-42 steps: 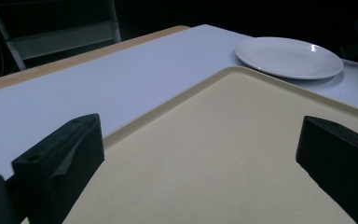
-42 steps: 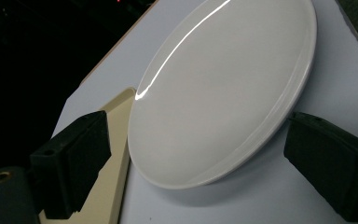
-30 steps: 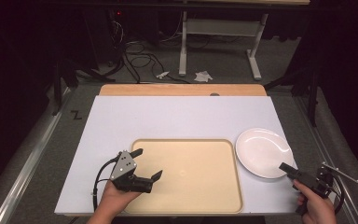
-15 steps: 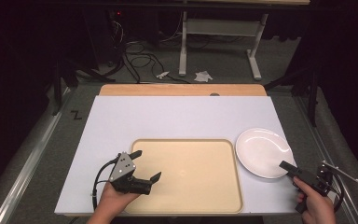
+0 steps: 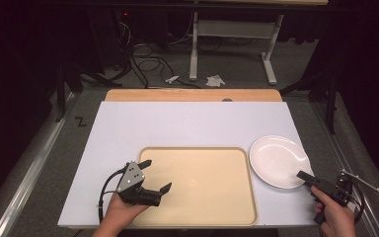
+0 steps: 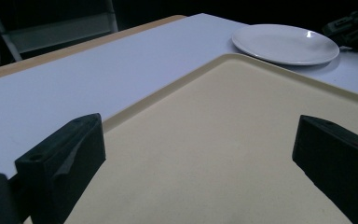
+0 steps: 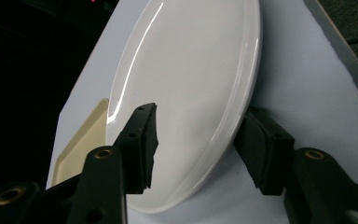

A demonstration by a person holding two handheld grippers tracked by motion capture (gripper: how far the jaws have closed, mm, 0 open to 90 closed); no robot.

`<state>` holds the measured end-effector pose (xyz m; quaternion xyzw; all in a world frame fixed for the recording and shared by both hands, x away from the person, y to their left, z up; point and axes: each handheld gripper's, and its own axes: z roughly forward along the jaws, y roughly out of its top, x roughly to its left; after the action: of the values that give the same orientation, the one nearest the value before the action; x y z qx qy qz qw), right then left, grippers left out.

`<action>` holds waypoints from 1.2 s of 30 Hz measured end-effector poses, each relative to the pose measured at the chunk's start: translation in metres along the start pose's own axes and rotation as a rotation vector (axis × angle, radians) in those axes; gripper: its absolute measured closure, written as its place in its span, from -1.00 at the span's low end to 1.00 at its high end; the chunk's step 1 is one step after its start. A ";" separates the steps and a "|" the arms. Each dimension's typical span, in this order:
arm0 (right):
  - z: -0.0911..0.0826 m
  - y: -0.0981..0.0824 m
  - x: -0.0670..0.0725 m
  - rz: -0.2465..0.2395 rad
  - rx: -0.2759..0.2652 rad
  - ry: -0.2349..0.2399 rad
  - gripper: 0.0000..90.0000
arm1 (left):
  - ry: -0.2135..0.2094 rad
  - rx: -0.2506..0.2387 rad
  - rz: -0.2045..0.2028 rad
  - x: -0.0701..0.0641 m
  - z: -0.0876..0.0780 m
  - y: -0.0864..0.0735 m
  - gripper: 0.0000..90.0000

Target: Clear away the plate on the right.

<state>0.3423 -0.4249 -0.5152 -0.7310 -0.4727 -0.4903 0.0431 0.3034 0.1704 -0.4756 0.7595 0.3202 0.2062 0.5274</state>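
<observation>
- My right gripper (image 7: 193, 140) straddles the near rim of the white plate (image 5: 279, 160); its jaws have just been closing, pads not yet pressing
- Plate rests right of the tray (image 5: 197, 185); lifting remains
- Left gripper (image 5: 148, 178) hovers spread over the tray's left edge

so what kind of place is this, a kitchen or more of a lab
More likely a lab or recording workspace than a kitchen: a white work table holding just a beige tray and a white plate, loose cables on the grey floor behind, and dark surroundings.
</observation>
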 end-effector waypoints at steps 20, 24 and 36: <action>0.000 -0.001 -0.004 -0.021 0.001 -0.046 0.63 | -0.006 -0.001 0.002 -0.001 0.000 0.000 -0.91; 0.000 -0.001 -0.004 -0.032 0.003 -0.050 0.63 | -0.007 -0.001 0.002 -0.001 -0.001 0.000 -0.91; 0.001 0.000 -0.006 -0.004 -0.002 -0.046 0.80 | -0.009 0.001 0.006 -0.001 -0.001 0.001 -0.89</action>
<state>0.3428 -0.4287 -0.5204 -0.7413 -0.4746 -0.4737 0.0304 0.3024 0.1698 -0.4749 0.7617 0.3157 0.2043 0.5276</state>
